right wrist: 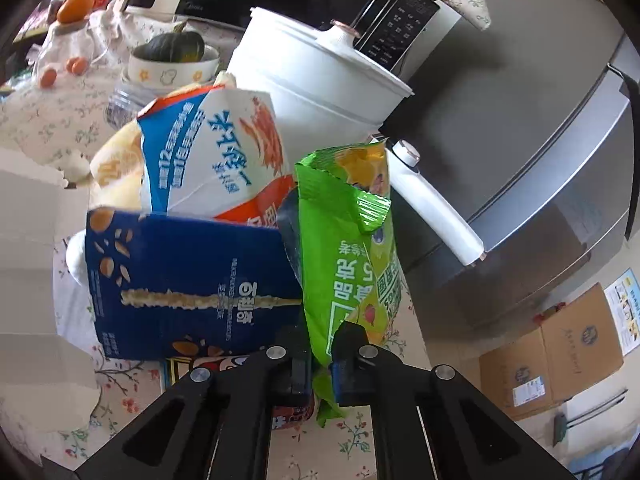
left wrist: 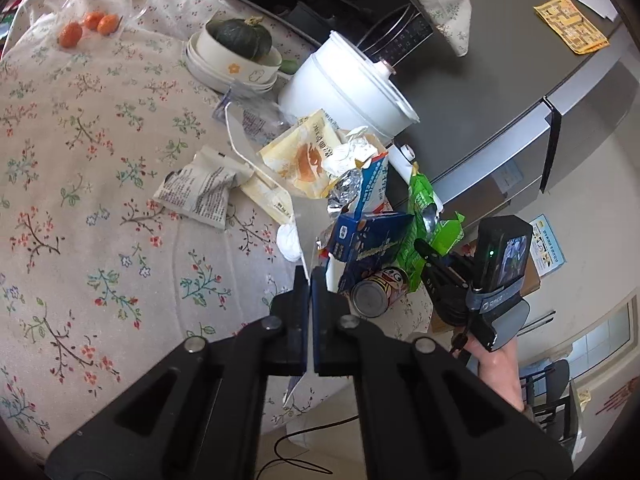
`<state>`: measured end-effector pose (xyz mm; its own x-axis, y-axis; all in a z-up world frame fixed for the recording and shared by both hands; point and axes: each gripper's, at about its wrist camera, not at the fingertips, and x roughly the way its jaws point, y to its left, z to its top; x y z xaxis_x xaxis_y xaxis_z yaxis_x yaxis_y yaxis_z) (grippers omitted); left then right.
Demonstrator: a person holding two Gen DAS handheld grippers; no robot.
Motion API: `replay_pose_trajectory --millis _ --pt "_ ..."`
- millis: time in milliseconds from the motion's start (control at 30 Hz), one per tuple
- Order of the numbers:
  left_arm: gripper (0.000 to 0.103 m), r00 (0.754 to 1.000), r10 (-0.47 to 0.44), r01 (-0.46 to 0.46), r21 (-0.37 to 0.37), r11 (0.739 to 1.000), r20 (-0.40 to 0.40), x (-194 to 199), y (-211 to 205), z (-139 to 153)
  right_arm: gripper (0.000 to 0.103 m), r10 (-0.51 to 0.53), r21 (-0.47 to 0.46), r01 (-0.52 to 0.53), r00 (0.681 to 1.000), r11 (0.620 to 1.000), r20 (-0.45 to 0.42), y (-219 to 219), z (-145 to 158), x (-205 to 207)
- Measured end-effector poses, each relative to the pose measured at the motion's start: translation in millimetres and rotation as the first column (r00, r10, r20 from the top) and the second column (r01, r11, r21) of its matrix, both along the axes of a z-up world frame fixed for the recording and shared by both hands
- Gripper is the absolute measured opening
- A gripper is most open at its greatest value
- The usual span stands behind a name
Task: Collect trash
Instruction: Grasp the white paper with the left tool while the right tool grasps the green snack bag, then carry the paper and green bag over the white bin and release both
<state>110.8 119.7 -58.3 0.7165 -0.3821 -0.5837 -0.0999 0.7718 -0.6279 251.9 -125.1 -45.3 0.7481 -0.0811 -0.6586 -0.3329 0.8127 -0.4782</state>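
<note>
A home kitchen is shown. A big grey fridge [left wrist: 500, 92] is seen beside the bench [left wrist: 80, 184], which is covered with a flowery cloth. A white cooking pot [left wrist: 344, 88], a microwave [right wrist: 384, 16], stacked bowls [left wrist: 232, 64] with a green pumpkin [left wrist: 240, 34] and small oranges [left wrist: 90, 26] are kept there. A cardboard box [right wrist: 560, 352] is left on the floor.

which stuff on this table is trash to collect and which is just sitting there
Trash to collect:
- green snack bag, pinched in the right claw
- blue box
- can
- yellow wrapper
- crumpled paper packet
- clear bag, edge pinched in the left claw

Just sitting there:
- white pot
- bowl with squash
- oranges
</note>
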Motion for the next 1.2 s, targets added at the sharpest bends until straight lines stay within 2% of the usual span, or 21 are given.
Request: replay_pose_trajectory --millis 200,400,600,767,900,1100,1200 --pt "0.001 0.997 -0.019 0.013 0.078 0.997 0.077 -7 0 22 0.003 -0.015 0.169 0.017 1.0 0.985 -0.017 -26 32 -2" --pt "0.001 0.992 -0.037 0.026 0.092 0.995 0.123 -11 1 33 0.003 -0.058 0.311 0.057 0.998 0.949 -0.005 -55 61 -14" --pt "0.001 0.984 -0.07 0.06 0.059 0.996 0.167 -19 -6 42 0.003 -0.074 0.388 0.055 0.997 0.92 0.035 -73 95 -36" --pt "0.001 0.969 -0.157 0.156 0.018 0.988 0.191 -25 -32 48 0.003 -0.105 0.417 0.076 0.993 0.906 0.048 -96 123 -68" --pt "0.001 0.947 -0.255 0.265 -0.03 0.964 0.198 -29 -75 48 0.003 -0.167 0.455 0.138 0.986 0.88 0.025 -123 133 -100" --pt "0.001 0.893 -0.412 0.422 -0.021 0.906 0.181 -44 -152 35 0.004 -0.219 0.389 0.231 0.973 0.892 -0.076 -148 121 -130" --pt "0.001 0.883 -0.446 0.457 -0.054 0.888 0.149 -44 -184 18 0.004 -0.235 0.373 0.275 0.96 0.886 -0.15 -164 108 -136"
